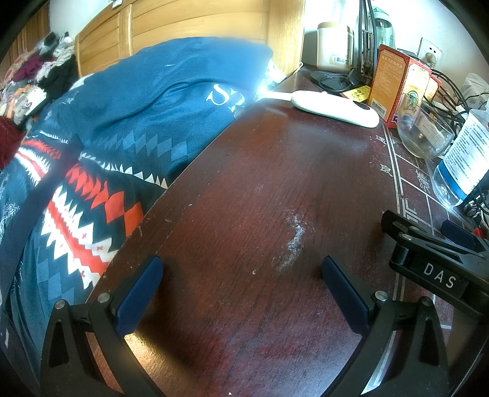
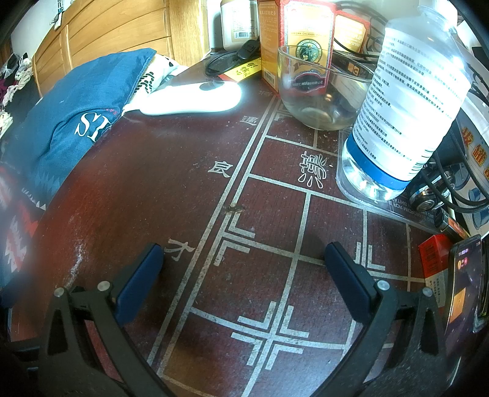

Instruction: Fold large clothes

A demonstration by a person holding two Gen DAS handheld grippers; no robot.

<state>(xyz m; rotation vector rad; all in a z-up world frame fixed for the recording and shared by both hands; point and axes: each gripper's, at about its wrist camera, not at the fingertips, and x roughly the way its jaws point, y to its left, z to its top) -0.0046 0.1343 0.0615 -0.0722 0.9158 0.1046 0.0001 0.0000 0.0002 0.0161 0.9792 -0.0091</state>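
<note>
Your left tongs (image 1: 241, 271) and right tongs (image 2: 243, 259) hang apart, empty, over the tabletop (image 1: 244, 189); the clothes pile (image 1: 36, 76) lies unfolded, so everything remains.

The dark red wooden table (image 2: 128, 189) carries white painted lines and Chinese characters, like a chess board. On it lies a white oblong plastic device (image 2: 191, 99) with a dark oval button, near the edge beside the bed. A clear glass bowl (image 2: 321, 91) stands just in front of an orange and red cardboard box (image 2: 302, 33). A big clear plastic bottle (image 2: 406, 103) with a white label and a blue band stands beside the bowl. Behind are a cream jar (image 1: 334, 45) and black cables (image 1: 336, 80). A blue pillow (image 1: 171, 88) with white letters rests against the light wooden headboard (image 1: 189, 21).
</note>
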